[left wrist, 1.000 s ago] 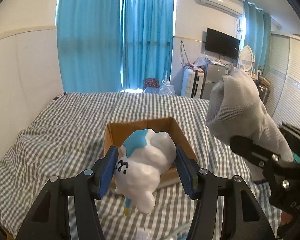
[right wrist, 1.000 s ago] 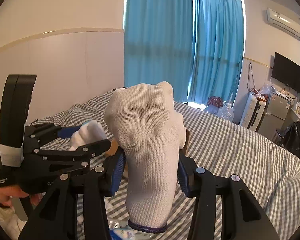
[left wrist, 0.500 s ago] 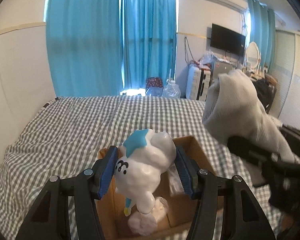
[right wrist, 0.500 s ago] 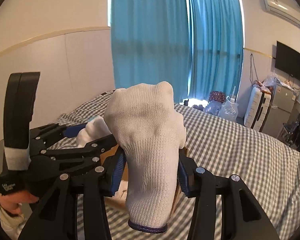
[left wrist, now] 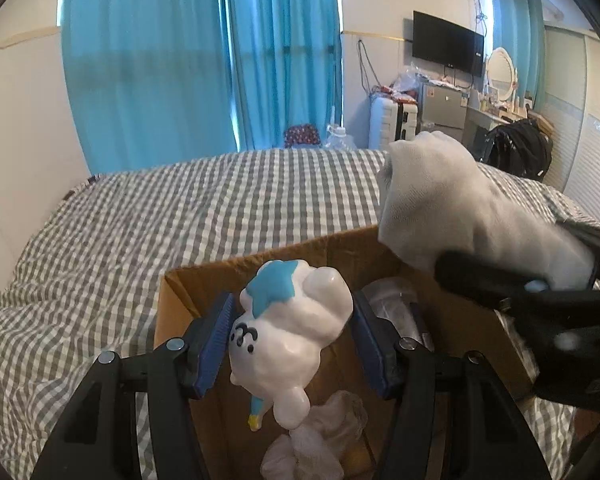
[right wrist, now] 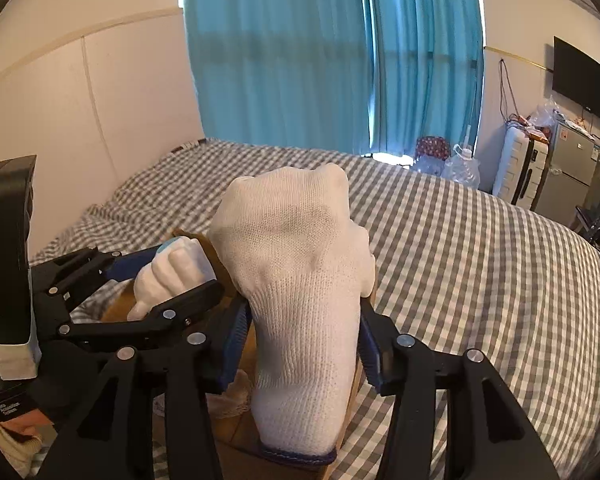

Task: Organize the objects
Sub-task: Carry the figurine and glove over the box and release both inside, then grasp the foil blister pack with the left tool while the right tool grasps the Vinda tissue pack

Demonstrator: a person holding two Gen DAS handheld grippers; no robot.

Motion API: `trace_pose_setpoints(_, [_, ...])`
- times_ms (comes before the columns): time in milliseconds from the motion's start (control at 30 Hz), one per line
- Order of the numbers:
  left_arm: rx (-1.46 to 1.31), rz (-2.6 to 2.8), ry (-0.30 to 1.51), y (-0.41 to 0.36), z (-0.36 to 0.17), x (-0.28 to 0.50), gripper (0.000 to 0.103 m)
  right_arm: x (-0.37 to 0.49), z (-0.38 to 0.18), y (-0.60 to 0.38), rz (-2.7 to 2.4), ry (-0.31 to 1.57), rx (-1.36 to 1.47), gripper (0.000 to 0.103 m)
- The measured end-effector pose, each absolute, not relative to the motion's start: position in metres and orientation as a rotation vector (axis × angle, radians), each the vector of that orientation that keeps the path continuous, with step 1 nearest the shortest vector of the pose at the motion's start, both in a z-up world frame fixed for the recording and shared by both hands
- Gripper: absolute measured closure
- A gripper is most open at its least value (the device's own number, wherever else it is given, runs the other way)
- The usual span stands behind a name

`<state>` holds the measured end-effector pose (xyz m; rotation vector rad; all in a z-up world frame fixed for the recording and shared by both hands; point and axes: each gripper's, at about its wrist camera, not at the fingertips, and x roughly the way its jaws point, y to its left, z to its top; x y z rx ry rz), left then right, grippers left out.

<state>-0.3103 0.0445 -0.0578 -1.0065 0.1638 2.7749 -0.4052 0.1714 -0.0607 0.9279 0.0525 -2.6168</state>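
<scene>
Hovering over the box (left wrist: 204,280) now, left claw (left wrist: 290,340) gripping figurine (left wrist: 288,328), right claw (right wrist: 300,344) loosening around sock (right wrist: 300,280).

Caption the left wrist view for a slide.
Left gripper holds a white toy figure above an open cardboard box on the checked bed.

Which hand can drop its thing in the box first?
Probably left: its tongs hold the white toy right over the open cardboard box, while the right tongs' sock hangs at the box's edge.
</scene>
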Motion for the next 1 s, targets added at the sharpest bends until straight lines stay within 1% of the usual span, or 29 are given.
trace_pose_setpoints(33, [-1.015, 2.774, 0.163, 0.045, -0.057, -0.309, 0.039, -0.401, -0.061, 0.171, -2.621, 0.038, 0.919, 0.040])
trace_pose_setpoints(100, [-1.023, 2.787, 0.162, 0.043, -0.053, -0.303, 0.029, -0.393, -0.056, 0.177, -2.624, -0.012, 0.887, 0.027])
trace_pose_setpoints(133, [-1.008, 2.805, 0.157, 0.041, -0.048, -0.296, 0.019, -0.390, -0.052, 0.178, -2.623, -0.024, 0.871, 0.023])
trace_pose_setpoints(167, [-0.996, 2.818, 0.152, 0.040, -0.044, -0.291, 0.015, -0.382, -0.047, 0.179, -2.628, -0.028, 0.853, 0.021])
trace_pose_setpoints(233, [-0.973, 2.833, 0.142, 0.037, -0.033, -0.278, 0.014, -0.371, -0.036, 0.181, -2.654, -0.012, 0.828, 0.018])
trace_pose_setpoints(333, [-0.956, 2.844, 0.125, 0.034, -0.015, -0.256, 0.014, -0.354, -0.015, 0.185, -2.677, 0.013, 0.803, 0.018])
trace_pose_setpoints(367, [-0.949, 2.850, 0.122, 0.033, -0.011, -0.250, 0.010, -0.351, -0.008, 0.189, -2.680, 0.023, 0.792, 0.018])
trace_pose_setpoints(433, [-0.930, 2.865, 0.116, 0.032, 0.005, -0.233, 0.006, -0.337, 0.006, 0.193, -2.692, 0.051, 0.771, 0.015])
trace_pose_setpoints(600, [-0.881, 2.898, 0.076, 0.025, 0.037, -0.201, 0.005, -0.285, 0.041, 0.203, -2.762, 0.156, 0.724, 0.013])
trace_pose_setpoints(700, [-0.860, 2.922, 0.041, 0.027, 0.051, -0.177, 0.001, -0.254, 0.058, 0.209, -2.783, 0.184, 0.687, 0.009])
trace_pose_setpoints(733, [-0.857, 2.926, 0.040, 0.027, 0.052, -0.169, 0.000, -0.246, 0.061, 0.211, -2.789, 0.189, 0.679, 0.008])
trace_pose_setpoints(867, [-0.866, 2.943, 0.071, 0.025, 0.047, -0.142, 0.000, -0.213, 0.065, 0.218, -2.828, 0.192, 0.658, 0.005])
trace_pose_setpoints(1000, [-0.912, 2.948, 0.086, 0.022, 0.024, -0.116, 0.000, -0.183, 0.052, 0.215, -2.843, 0.205, 0.652, 0.003])
